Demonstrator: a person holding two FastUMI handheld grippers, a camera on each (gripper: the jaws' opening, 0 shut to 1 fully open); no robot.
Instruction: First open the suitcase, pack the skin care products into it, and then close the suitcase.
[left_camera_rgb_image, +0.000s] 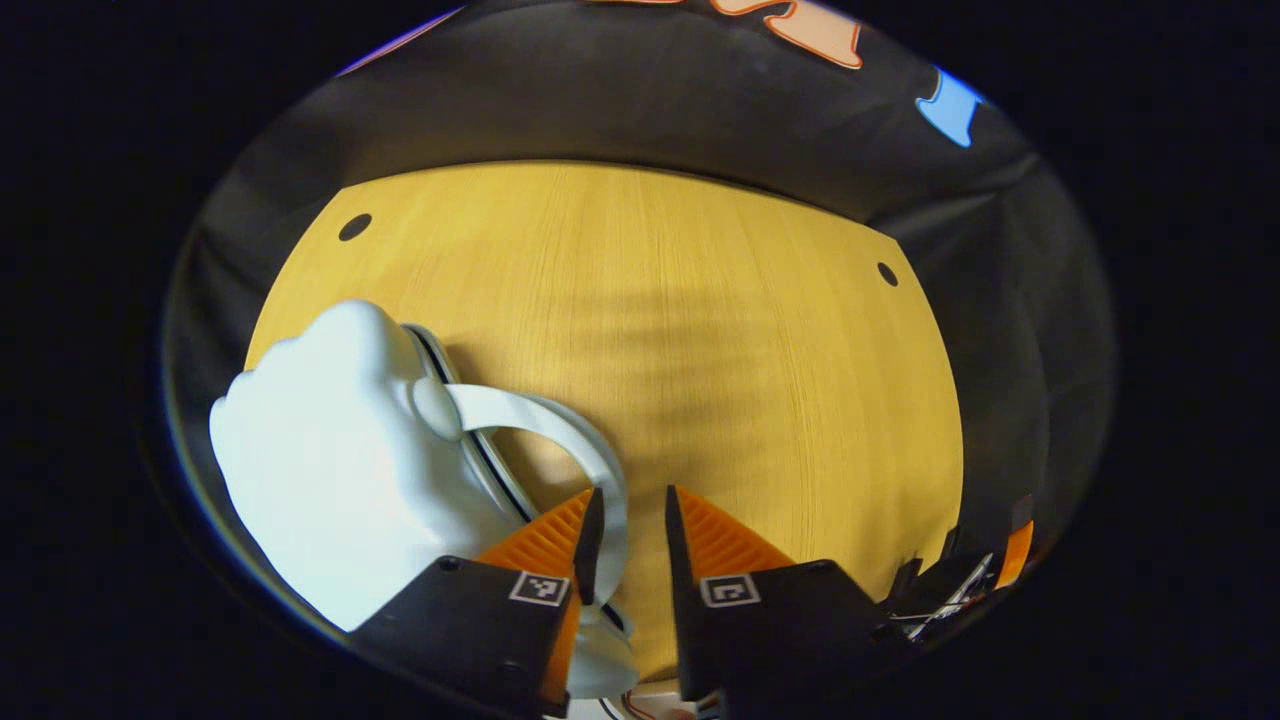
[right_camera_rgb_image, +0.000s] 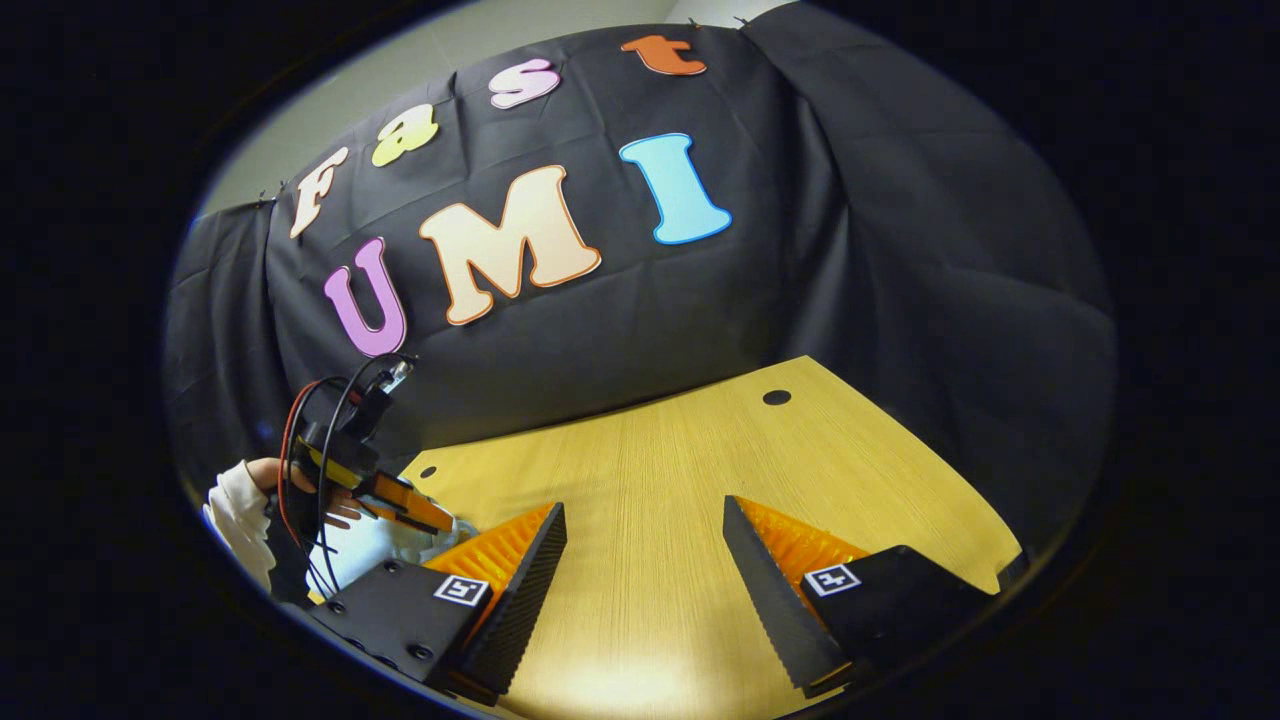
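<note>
In the left gripper view, the left gripper (left_camera_rgb_image: 628, 520) has its orange ribbed fingers slightly spread around the thin white curved handle (left_camera_rgb_image: 560, 425) of the small white glossy plastic suitcase (left_camera_rgb_image: 330, 460), which lies at the near left part of the yellow wooden surface (left_camera_rgb_image: 720, 340). The fingers do not press the handle yet. I think they should close at the middle of the handle, then lift slowly. The right gripper (right_camera_rgb_image: 645, 560) is wide open above bare surface.
</note>
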